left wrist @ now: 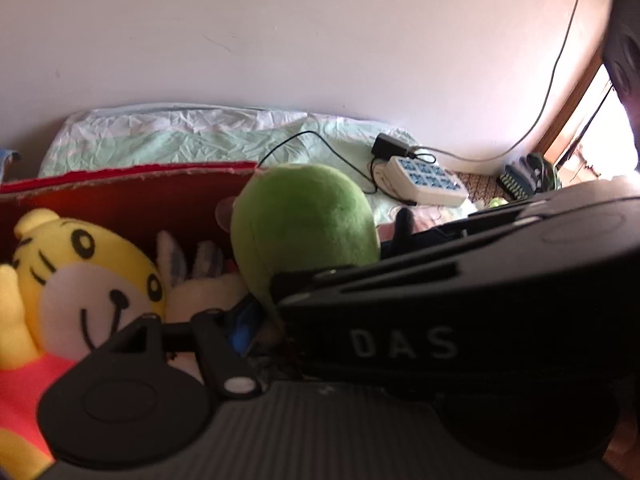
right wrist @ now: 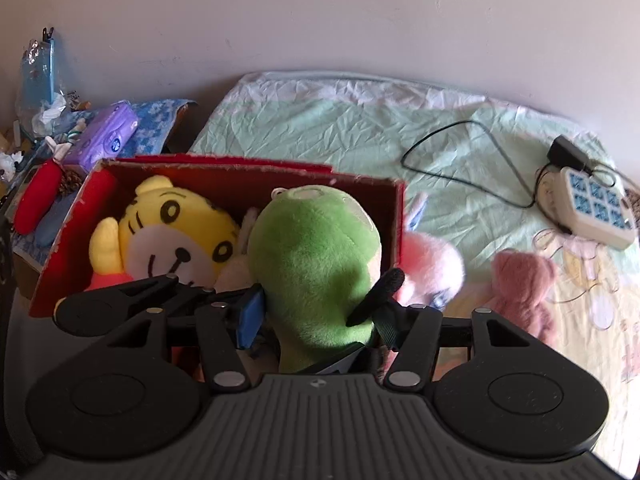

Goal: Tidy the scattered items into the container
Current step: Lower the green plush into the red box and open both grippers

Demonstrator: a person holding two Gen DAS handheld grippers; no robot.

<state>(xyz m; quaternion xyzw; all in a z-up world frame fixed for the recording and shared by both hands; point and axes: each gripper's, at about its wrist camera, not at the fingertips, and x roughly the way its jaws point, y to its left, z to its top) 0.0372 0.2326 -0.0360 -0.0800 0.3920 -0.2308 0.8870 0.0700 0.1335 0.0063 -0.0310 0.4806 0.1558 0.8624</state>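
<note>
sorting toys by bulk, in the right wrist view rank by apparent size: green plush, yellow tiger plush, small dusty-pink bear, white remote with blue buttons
1. Green plush toy, though nearest the camera.
2. Yellow tiger plush.
3. Small dusty-pink plush bear and white remote with blue buttons look alike; unranked.

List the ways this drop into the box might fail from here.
1. The green plush, clamped by the right gripper, sits over the red box near its right wall; released there, it may tip out onto the bed.
2. The yellow tiger already fills much of the box, so the green plush may perch on top and roll off.
3. The left gripper crowds the same toy, and the two may knock together.
</note>
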